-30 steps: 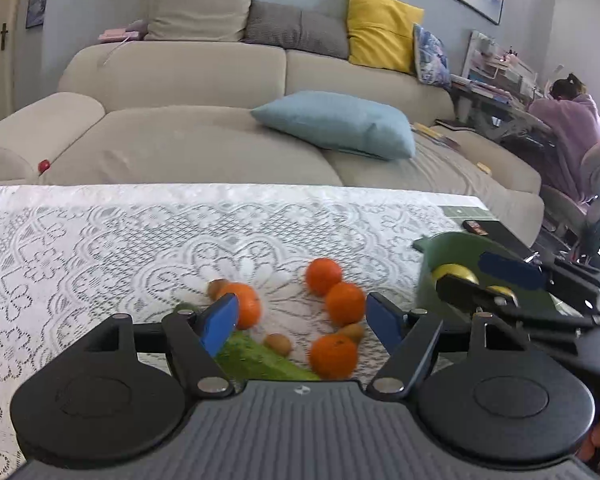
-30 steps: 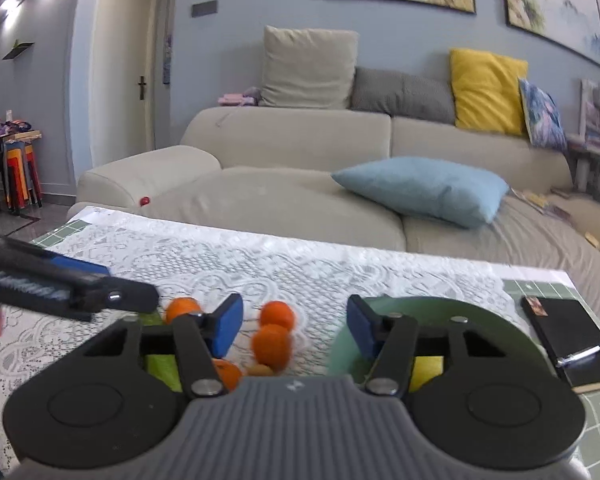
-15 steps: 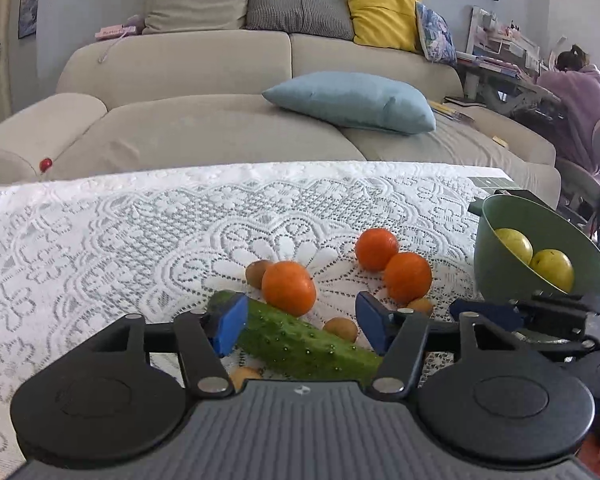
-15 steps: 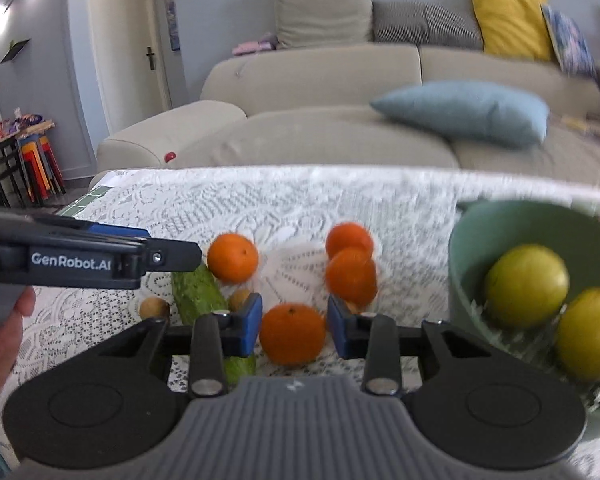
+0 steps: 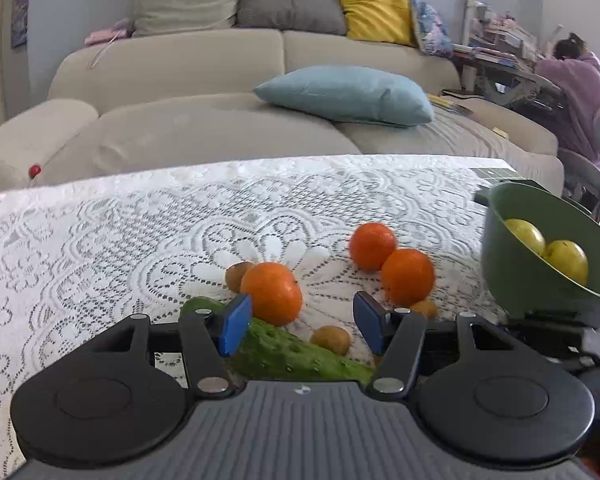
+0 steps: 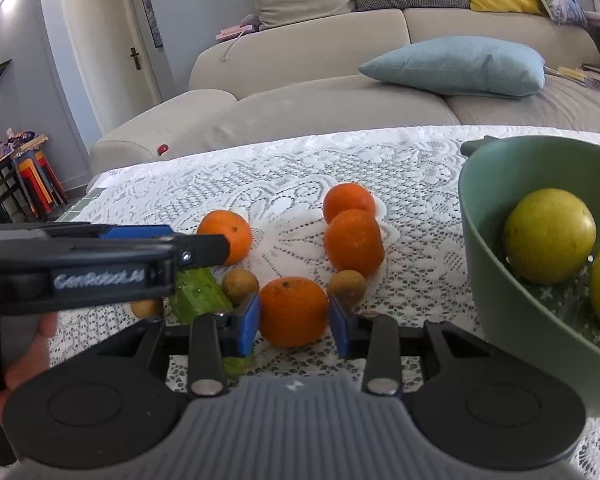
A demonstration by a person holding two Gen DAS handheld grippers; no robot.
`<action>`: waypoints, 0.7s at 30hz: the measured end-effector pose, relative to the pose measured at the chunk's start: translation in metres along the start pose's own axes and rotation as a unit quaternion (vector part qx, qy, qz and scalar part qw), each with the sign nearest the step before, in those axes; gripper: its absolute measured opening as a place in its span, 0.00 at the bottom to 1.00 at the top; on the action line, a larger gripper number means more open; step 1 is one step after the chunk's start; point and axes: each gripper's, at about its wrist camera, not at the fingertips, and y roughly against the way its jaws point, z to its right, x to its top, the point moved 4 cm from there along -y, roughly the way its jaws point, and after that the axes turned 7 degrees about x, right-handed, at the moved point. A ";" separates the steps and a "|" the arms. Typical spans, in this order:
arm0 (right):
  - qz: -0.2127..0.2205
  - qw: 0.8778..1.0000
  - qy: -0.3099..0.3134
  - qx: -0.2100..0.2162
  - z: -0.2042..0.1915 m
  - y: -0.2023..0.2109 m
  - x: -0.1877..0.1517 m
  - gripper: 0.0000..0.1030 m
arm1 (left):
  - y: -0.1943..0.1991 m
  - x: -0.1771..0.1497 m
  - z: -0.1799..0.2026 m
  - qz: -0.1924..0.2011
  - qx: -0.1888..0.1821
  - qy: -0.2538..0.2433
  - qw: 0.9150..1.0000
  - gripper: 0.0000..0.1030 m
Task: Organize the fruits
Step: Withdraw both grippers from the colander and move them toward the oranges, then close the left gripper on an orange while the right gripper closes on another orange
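Several oranges lie on the lace tablecloth (image 5: pixel 100 248). My right gripper (image 6: pixel 294 322) is shut on the nearest orange (image 6: pixel 293 311), its blue pads touching both sides. Two more oranges (image 6: pixel 354 240) sit behind it and another orange (image 6: pixel 226 234) lies to the left. A green cucumber (image 5: pixel 296 354) lies under my left gripper (image 5: pixel 300 324), which is open and empty; an orange (image 5: pixel 272 292) is just ahead of its left pad. The green bowl (image 6: pixel 496 280) at right holds two yellow-green fruits (image 6: pixel 548 236).
Small brown round fruits (image 6: pixel 240 285) are scattered among the oranges. The left gripper's body (image 6: pixel 100 264) reaches across the left of the right wrist view. A beige sofa (image 5: pixel 220 112) with a blue cushion stands behind the table.
My right gripper moved forward and closed its pads onto the near orange. My left gripper drew slightly closer to the cucumber and stayed open.
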 end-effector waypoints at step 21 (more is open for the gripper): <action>-0.004 0.999 -0.036 0.013 0.008 -0.002 -0.005 0.39 | -0.033 0.004 0.005 -0.011 0.061 -0.027 0.998 0.43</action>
